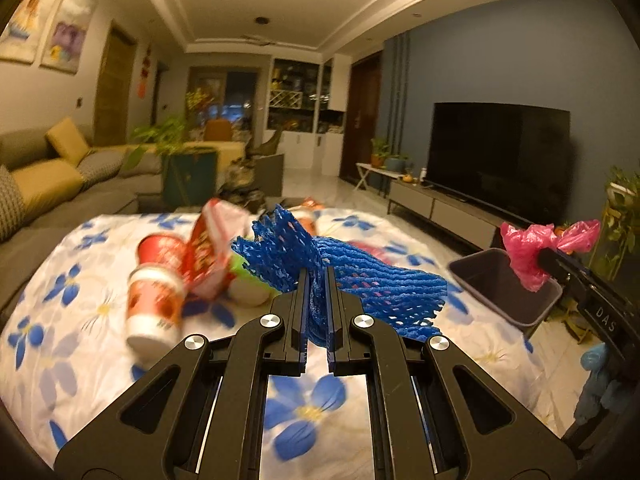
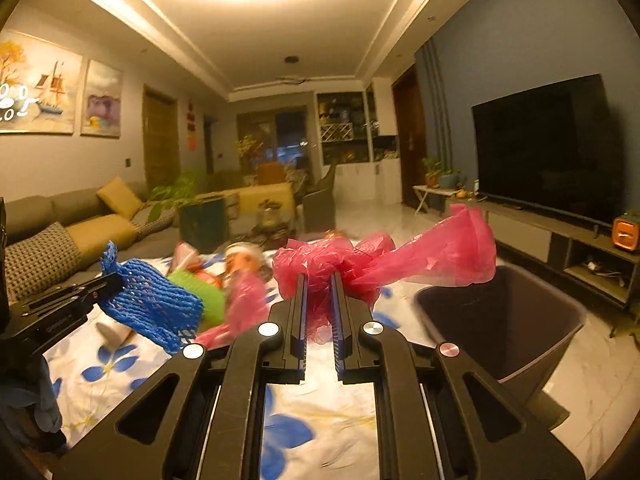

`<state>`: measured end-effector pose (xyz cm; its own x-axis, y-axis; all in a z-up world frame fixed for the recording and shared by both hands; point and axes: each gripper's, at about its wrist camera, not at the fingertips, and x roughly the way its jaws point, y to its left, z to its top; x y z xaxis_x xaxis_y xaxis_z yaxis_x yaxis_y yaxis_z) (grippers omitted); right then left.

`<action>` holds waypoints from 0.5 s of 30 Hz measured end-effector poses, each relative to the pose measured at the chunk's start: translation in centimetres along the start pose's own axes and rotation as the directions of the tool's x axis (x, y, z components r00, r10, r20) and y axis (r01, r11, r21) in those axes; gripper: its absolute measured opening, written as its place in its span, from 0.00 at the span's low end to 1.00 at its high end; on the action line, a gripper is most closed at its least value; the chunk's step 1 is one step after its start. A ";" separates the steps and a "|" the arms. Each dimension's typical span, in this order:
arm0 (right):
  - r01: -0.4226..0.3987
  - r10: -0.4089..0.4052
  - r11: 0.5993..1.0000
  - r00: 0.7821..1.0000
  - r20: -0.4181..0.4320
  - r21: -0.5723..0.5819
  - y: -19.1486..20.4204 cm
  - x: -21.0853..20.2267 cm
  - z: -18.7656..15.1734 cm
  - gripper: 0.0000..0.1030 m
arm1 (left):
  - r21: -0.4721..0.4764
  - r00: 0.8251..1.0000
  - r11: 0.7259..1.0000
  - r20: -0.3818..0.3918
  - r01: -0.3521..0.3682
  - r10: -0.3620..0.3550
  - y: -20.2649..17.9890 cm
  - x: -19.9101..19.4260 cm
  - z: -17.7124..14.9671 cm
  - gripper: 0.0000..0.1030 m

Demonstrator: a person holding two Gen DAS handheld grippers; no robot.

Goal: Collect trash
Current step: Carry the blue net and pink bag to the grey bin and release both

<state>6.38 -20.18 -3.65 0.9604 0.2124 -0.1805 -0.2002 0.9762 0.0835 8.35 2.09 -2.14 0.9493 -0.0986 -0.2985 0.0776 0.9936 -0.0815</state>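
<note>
Living-room setting: a table under a white cloth with blue flowers (image 1: pixel 60 280) carries blurred red cups (image 1: pixel 154 300) and wrappers. Left wrist view: the left gripper (image 1: pixel 316 280) has its fingers clamped narrow on a blue foam net (image 1: pixel 360 276), held above the cloth, with the dark bin (image 1: pixel 504 280) off the table's right edge. Right wrist view: the right gripper (image 2: pixel 320 288) pinches a pink plastic bag (image 2: pixel 400 264) just left of the bin (image 2: pixel 508 320); the left gripper (image 2: pixel 108 284) with its net (image 2: pixel 156 304) shows at left.
</note>
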 end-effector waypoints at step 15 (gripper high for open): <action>0.187 -0.189 0.982 0.979 0.074 0.035 -6.5 -1.6 1.3 0.11 | 0.110 0.979 0.974 0.024 0.199 -0.203 -10.0 5.0 3.7 0.06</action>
<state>6.40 -26.96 -2.59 0.9926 0.0199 -0.1196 -0.0101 0.9965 0.0827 13.49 -8.12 0.67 0.9208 -0.2972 -0.2525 0.2983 0.9538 -0.0348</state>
